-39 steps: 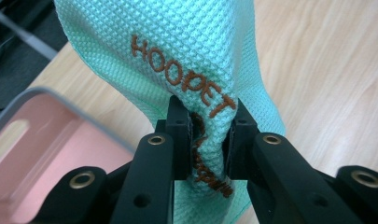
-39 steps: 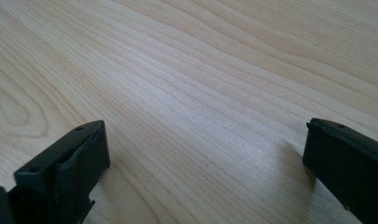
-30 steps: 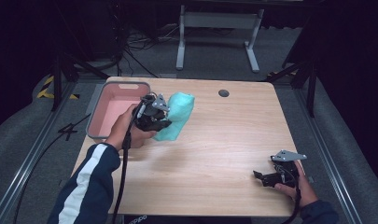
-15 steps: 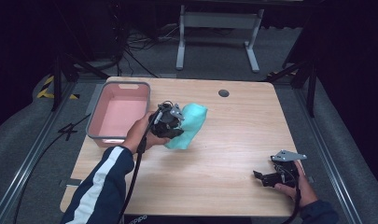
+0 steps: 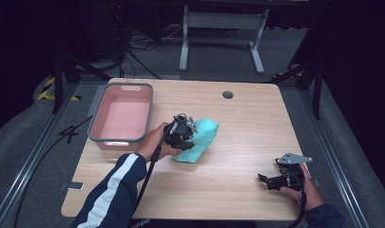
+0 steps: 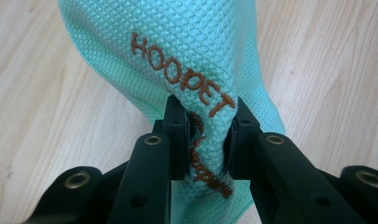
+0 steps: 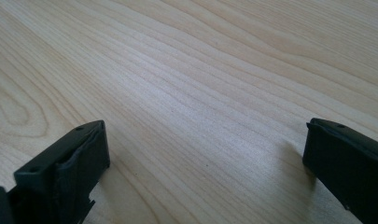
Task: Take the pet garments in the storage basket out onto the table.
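Observation:
A teal waffle-weave cloth (image 5: 202, 135) with brown stitched lettering lies near the middle of the wooden table (image 5: 247, 123). My left gripper (image 5: 183, 133) is shut on a fold of the cloth (image 6: 196, 56), which bunches up between the two black jaws in the left gripper view. My right gripper (image 5: 271, 181) rests low over bare wood at the table's front right. Its jaws stand wide apart with nothing between them, as the right gripper view (image 7: 205, 154) shows.
A pink bin with a grey rim (image 5: 121, 137) sits at the table's left side, just left of the left hand. A dark round grommet (image 5: 227, 94) marks the back of the table. Metal stand legs (image 5: 218, 28) rise on the floor behind.
The left gripper has dragged the teal cloth away from the bin, toward the middle and the front of the table. The right gripper has stayed put.

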